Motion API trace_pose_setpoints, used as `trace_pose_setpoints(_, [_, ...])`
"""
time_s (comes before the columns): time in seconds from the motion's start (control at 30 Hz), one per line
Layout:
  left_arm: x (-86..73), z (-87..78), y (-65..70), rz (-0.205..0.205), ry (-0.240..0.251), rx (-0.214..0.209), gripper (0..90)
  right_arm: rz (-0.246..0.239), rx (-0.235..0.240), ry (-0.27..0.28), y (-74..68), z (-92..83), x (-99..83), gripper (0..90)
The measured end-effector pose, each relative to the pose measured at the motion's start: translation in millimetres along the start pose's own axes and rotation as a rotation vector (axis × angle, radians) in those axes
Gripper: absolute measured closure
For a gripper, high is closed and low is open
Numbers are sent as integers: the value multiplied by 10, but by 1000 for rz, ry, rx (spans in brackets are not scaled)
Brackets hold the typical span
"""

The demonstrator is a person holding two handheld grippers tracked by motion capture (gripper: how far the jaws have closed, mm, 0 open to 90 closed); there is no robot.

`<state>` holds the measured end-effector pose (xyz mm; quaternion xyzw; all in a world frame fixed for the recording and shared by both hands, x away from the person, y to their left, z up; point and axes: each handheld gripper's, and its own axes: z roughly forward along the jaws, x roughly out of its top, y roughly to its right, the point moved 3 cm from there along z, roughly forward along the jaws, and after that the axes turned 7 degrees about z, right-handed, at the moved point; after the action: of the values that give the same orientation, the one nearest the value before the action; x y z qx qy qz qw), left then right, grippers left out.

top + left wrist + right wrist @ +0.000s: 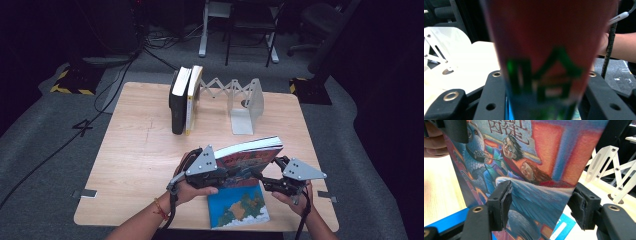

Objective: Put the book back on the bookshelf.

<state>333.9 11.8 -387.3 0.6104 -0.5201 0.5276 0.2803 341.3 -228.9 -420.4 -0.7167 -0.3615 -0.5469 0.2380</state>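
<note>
High view: a thick illustrated book (252, 152) is held up over the near edge of the table (135, 150), tilted, with its white page block facing away from the person and upward and its long axis running roughly across the table from the left hand to the right. It hangs directly above a blue book (237, 207) that lies flat on the table; whether the two touch cannot be told. The left gripper (220, 176) meets the illustrated book at its left end, and the right gripper (265, 181) meets it at its right end, lower down.

In the left gripper view the illustrated book's red spine (549, 50), with green characters, stands upright between the two black jaws and fills the gap between them; the picture is blurred, so whether the pads press on it cannot be told. In the right gripper view the painted cover (531, 165) faces the camera and rises away from the jaws. The left pad (504, 202) lies against the cover, and the right pad (579, 206) sits at the book's edge, so this gripper looks clamped on the book.

Beyond the illustrated book, toward the far edge of the table, two books (184, 97) stand upright side by side, and a white folding bookend (240, 102) stretches from them.
</note>
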Motion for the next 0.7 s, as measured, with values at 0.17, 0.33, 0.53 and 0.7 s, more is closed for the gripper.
trace_pose_setpoints(0.17, [35,16,-2,8,-16,9,712,0,1,-3,2,1,0,374])
trace_pose_setpoints(0.33, [46,19,-3,13,-23,9,727,-7,-2,-5,14,-2,-5,372])
trace_pose_setpoints(0.53, [32,46,-76,-16,-6,21,734,-1,-37,-28,112,-30,-54,325])
trace_pose_setpoints(0.7, [52,91,-157,-11,-13,57,733,22,-67,-38,234,-63,-110,322])
